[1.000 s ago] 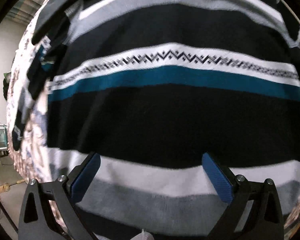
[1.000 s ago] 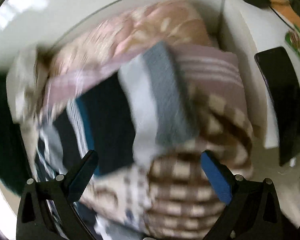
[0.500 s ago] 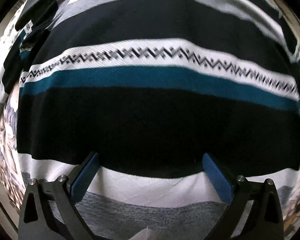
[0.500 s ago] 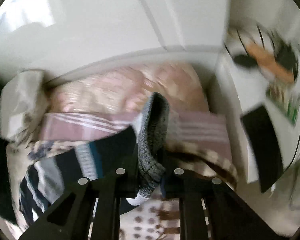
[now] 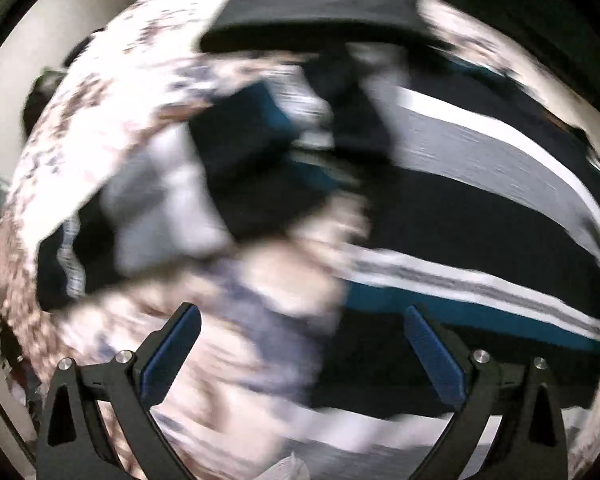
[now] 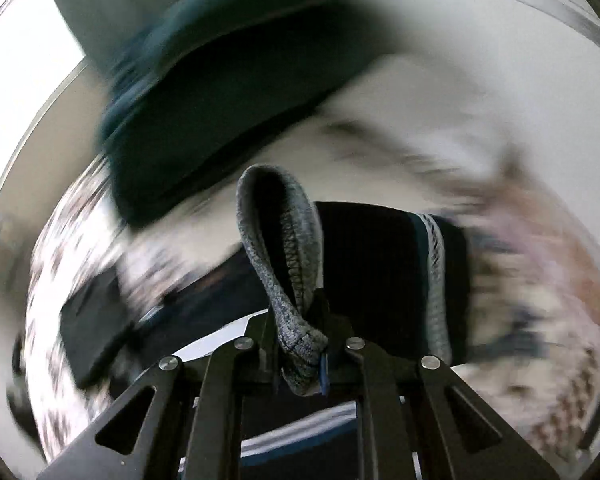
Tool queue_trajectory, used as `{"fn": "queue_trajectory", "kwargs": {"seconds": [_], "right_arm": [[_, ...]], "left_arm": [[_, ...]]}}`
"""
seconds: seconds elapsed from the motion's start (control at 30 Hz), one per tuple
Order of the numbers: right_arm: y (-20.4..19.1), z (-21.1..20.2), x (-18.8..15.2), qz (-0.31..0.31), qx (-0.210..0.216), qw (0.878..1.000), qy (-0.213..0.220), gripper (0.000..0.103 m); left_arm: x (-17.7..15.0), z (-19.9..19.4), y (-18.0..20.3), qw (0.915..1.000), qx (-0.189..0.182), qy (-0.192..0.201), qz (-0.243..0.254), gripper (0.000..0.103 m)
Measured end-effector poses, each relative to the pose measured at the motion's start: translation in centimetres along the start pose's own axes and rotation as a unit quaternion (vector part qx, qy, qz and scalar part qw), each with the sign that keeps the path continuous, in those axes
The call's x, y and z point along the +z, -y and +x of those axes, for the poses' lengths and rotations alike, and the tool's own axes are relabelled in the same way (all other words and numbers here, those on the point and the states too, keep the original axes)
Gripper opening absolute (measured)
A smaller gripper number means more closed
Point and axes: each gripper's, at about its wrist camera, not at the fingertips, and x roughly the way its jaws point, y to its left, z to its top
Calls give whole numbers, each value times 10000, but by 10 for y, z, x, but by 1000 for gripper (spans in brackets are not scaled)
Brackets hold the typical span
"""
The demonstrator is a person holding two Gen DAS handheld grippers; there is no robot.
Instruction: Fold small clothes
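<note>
Left-wrist view: the left gripper (image 5: 300,354) stands with its jaws wide apart, blue pads (image 5: 170,354) clear of any cloth, nothing between them. Below it lies a floral-patterned bedcover (image 5: 100,92), pale with dark specks, filling the left half of the frame and blurred by motion. At centre left a bunched part of the striped sweater (image 5: 480,216) rests on the cover, showing black, white and grey bands; its exact folds cannot be made out through the blur. To the right the sweater's body spreads flat, with a grey band, a broad black band, a narrow white patterned band and a teal band running toward the right edge and passing under the right-hand pad. At the far side a dark, flat-looking object (image 5: 320,12) lies on the cover; what it is cannot be told. Right-wrist view: at upper left a dark teal cloth (image 6: 228,64) is smeared by motion above the bedcover. At centre the right gripper (image 6: 304,344) is clamped on the sweater's grey ribbed hem (image 6: 276,248), which loops up out of the closed jaws. The black and teal body of the sweater hangs away to the right behind it.
</note>
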Motion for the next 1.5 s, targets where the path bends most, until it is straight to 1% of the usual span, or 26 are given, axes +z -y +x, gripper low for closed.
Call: {"fn": "queue_trajectory", "kwargs": {"seconds": [0.1,0.17,0.2,0.3,0.47,0.67,0.77,0.8,0.83,0.87,0.9,0.93,0.97,1.0,1.03,1.1,1.13,1.17,1.23,1.3,1.33,1.37,1.4,1.43,1.47,1.5], "right_arm": [[-105,59,-43,-756,187,9961,-409,14],[-165,97,-80,-1240,118,9903,-621,13],[-181,110,-92,-1376,72,9880,-694,13],[-222,150,-130,-1651,-137,9815,-960,13],[-236,182,-158,-1879,-374,9747,-1148,13],[-245,178,-160,-2005,-459,9699,-1303,14],[-243,179,-153,-1836,-56,9647,-1886,27],[-234,175,-150,-1615,267,9644,-2075,38],[-223,166,-145,-1369,629,9644,-2173,42],[-208,155,-141,-1156,794,9660,-2173,54],[-197,147,-138,-1039,792,9680,-2145,69],[-183,136,-135,-920,752,9705,-2099,72],[-164,122,-132,-829,633,9733,-2043,72],[-153,113,-131,-812,509,9749,-2010,72],[-137,103,-131,-800,315,9769,-1958,72],[-113,88,-131,-718,99,9785,-1933,72],[-103,84,-131,-678,24,9784,-1955,72],[-90,79,-134,-661,-78,9784,-1955,72],[-81,77,-135,-708,-270,9781,-1937,72],[-72,78,-140,-748,-420,9766,-1971,72],[-68,77,-142,-730,-455,9762,-1989,72],[-65,76,-144,-704,-504,9761,-1993,72],[-64,76,-147,-735,-661,9752,-1979,73],[-67,77,-148,-825,-919,9730,-1952,72],[-70,78,-150,-955,-1236,9692,-1907,72],[-73,80,-151,-1098,-1557,9640,-1854,73]], "left_arm": [[5,18,-48,9990,197,-124,-373,103],[8,32,-63,9979,242,-196,-569,103],[7,36,-79,9971,259,-227,-682,103],[20,56,-86,9957,250,-302,-843,103],[24,76,-102,9940,245,-393,-996,103],[21,77,-133,9888,249,-450,-1402,103],[16,73,-163,9822,179,-525,-1796,103],[12,71,-177,9772,115,-590,-2037,103],[8,71,-188,9728,47,-643,-2226,103],[4,72,-200,9672,-46,-690,-2444,103],[-3,74,-217,9570,-181,-776,-2790,103],[-8,78,-229,9476,-300,-853,-3063,103],[-15,83,-241,9348,-469,-939,-3393,103],[-23,91,-255,9168,-677,-1033,-3798,103],[-31,100,-269,8956,-920,-1075,-4217,103],[-42,116,-290,8583,-1256,-1051,-4864,103],[-44,122,-299,8416,-1355,-1013,-5130,103],[-45,126,-306,8289,-1404,-969,-5328,103],[-42,133,-321,8109,-1311,-814,-5644,103],[-38,133,-330,7997,-1113,-621,-5867,103],[-34,133,-333,7971,-1041,-525,-5925,102],[-29,131,-337,7961,-982,-384,-5959,97],[-22,128,-340,8003,-867,-228,-5928,78],[-12,124,-342,8115,-713,-62,-5799,63],[-3,121,-344,8224,-624,79,-5655,25],[7,117,-342,8361,-551,208,-5454,9]]}}
